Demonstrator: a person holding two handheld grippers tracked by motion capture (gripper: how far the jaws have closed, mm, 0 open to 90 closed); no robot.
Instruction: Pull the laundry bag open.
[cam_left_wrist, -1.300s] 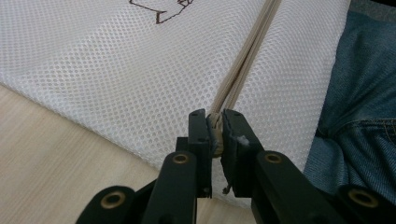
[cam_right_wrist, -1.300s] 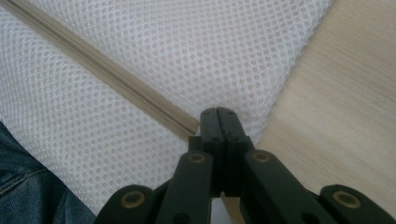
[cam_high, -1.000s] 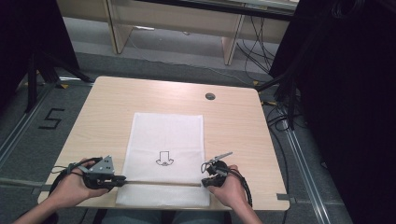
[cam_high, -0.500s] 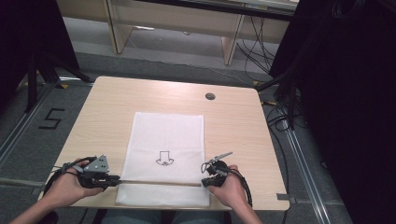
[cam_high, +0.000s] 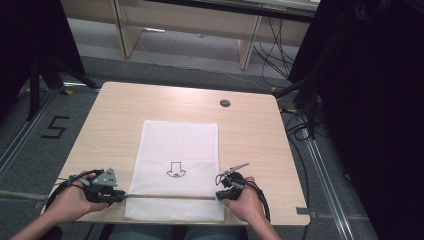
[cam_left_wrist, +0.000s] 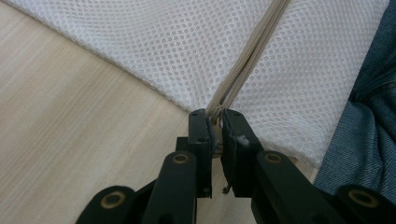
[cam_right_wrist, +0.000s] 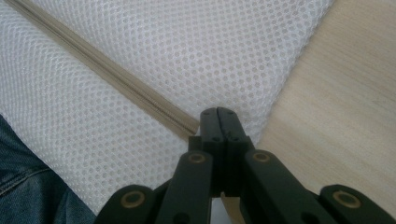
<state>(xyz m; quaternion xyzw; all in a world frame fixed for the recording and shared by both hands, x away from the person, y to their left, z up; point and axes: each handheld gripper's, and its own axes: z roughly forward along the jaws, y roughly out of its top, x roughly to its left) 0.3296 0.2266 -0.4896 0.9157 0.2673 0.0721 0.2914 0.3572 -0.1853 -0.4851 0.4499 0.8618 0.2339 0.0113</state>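
table, bag, zip, grippers. a white mesh bag lies flat on the table, its long side running from mid-table to the near edge, with a small black mark printed near its middle. a beige zip crosses the bag close to that near edge, from one side to the other. the left gripper, at the bag's left edge, has its jaws clamped on the zip's end, most likely the puller. the right gripper, at the bag's right edge, has its jaws pressed together on the other end of the zip. judged step: working the zip along its track. to do it well, keep the right grip as a fixed anchor, hold the zip taut and straight, and draw the left grip level along the line of the teeth, low to the table, so the mesh does not bunch or snag.
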